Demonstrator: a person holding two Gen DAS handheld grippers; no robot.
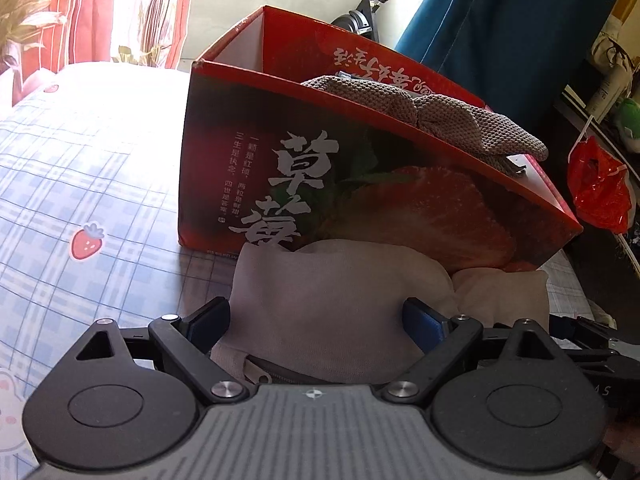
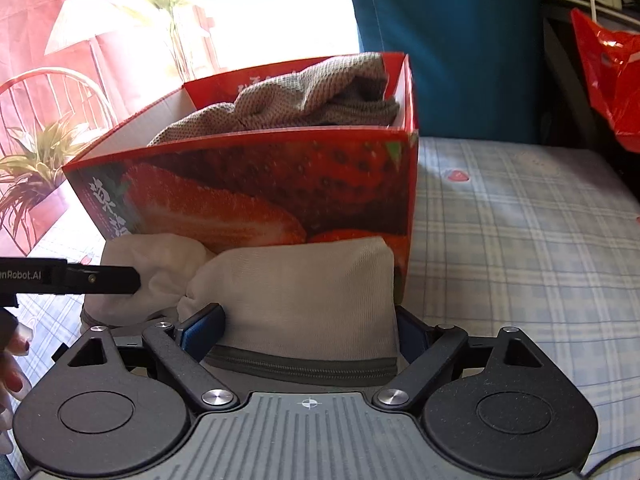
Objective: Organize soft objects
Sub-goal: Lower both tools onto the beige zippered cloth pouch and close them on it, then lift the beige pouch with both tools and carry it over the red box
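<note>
While both grippers stand wide, the left gripper [image 1: 318,320] and right gripper [image 2: 310,326] each straddle the beige garment [image 2: 304,292]. It lies against the strawberry box [image 2: 256,184], which contains grey knitwear [image 2: 304,96].

A pale beige folded garment [image 1: 340,292] lies on the bed, touching the strawberry box [image 1: 360,184] at its six o'clock. A grey knitted cloth [image 2: 300,96] sits heaped inside.

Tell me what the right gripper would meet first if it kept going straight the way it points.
Probably the beige folded garment, already between the open jaws of the right gripper. Beyond it stands the red strawberry box; depth is hard to judge.
</note>
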